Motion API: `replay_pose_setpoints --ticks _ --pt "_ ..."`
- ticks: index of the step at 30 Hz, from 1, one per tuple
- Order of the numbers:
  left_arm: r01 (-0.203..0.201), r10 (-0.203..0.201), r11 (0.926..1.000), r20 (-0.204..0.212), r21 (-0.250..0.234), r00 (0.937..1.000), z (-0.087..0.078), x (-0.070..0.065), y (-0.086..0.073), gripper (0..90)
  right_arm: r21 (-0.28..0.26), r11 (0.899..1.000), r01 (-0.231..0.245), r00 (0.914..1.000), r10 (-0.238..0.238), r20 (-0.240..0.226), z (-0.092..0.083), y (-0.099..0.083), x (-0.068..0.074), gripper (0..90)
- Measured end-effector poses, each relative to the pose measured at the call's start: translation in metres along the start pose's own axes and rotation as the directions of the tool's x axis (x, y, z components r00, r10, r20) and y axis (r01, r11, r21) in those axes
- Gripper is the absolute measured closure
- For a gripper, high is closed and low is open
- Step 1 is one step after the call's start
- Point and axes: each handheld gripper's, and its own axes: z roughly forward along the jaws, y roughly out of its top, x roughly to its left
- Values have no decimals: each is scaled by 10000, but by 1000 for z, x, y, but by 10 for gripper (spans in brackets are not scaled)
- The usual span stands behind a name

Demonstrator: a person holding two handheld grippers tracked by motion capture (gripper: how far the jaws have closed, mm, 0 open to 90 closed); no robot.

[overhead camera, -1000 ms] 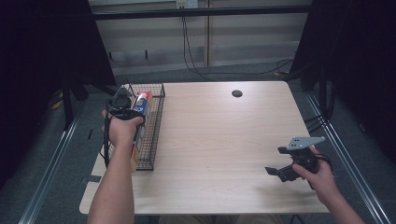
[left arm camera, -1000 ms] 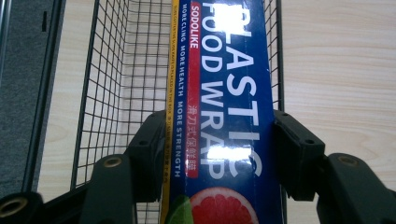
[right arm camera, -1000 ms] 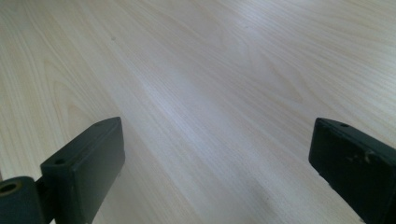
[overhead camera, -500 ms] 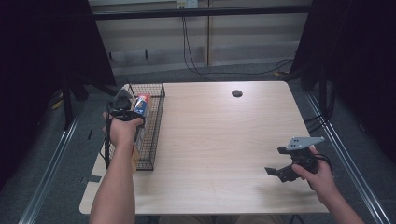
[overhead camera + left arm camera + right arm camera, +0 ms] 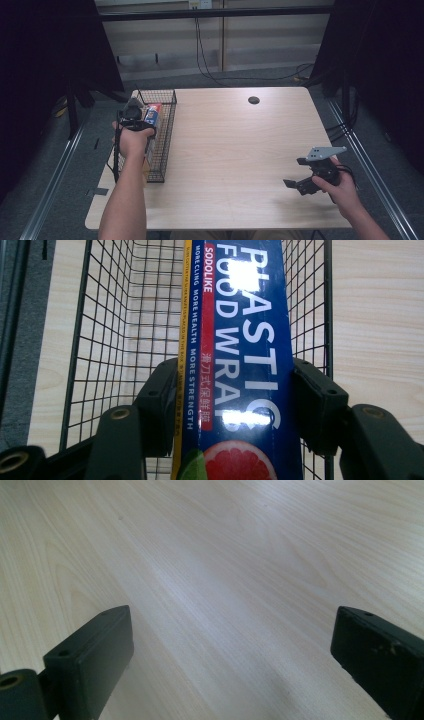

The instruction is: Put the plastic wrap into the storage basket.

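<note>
Left gripper view: left gripper (image 5: 235, 400) clamped on plastic wrap box (image 5: 240, 365), held over wire basket (image 5: 167, 135) at table's left; box not yet released. Right gripper (image 5: 307, 182) wide open, empty, near right.

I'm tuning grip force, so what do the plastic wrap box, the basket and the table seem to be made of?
Plastic wrap box: probably glossy printed cardboard, judging by glare patches and crisp edges. Basket: thin black wire mesh, likely coated metal, since the table shows through its grid. Table: pale wood-grain top with a soft sheen, possibly laminate.
</note>
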Motion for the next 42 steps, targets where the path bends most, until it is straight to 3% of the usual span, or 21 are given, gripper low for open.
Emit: replay_pose_setpoints --ticks 7,10,14,28,35,38,42 --pt "-82 83 10000 -81 55 9999 2 -1 0 428 -8 10000 9 10000 -9 -22 0 0 0 34" --pt "62 -62 10000 -63 63 10000 3 -2 0 427 -2 10000 2 10000 -2 -14 0 0 0 34" --pt "-101 103 9998 -124 150 9999 5 -2 0 425 14 10000 -22 10000 22 -47 0 0 0 34" --pt "94 -93 9995 -46 298 9999 8 -2 0 420 26 10000 -22 10000 22 -48 0 0 0 34" --pt "66 -65 9996 -27 264 10000 9 -1 -1 411 44 10000 18 10000 -18 -53 1 0 0 34" --pt "-123 122 9996 45 262 9999 8 0 -1 404 41 10000 19 10000 -19 -17 1 0 0 34" --pt "-27 26 9999 94 103 10000 5 -1 -1 393 63 10000 27 10000 -27 12 0 0 0 34"
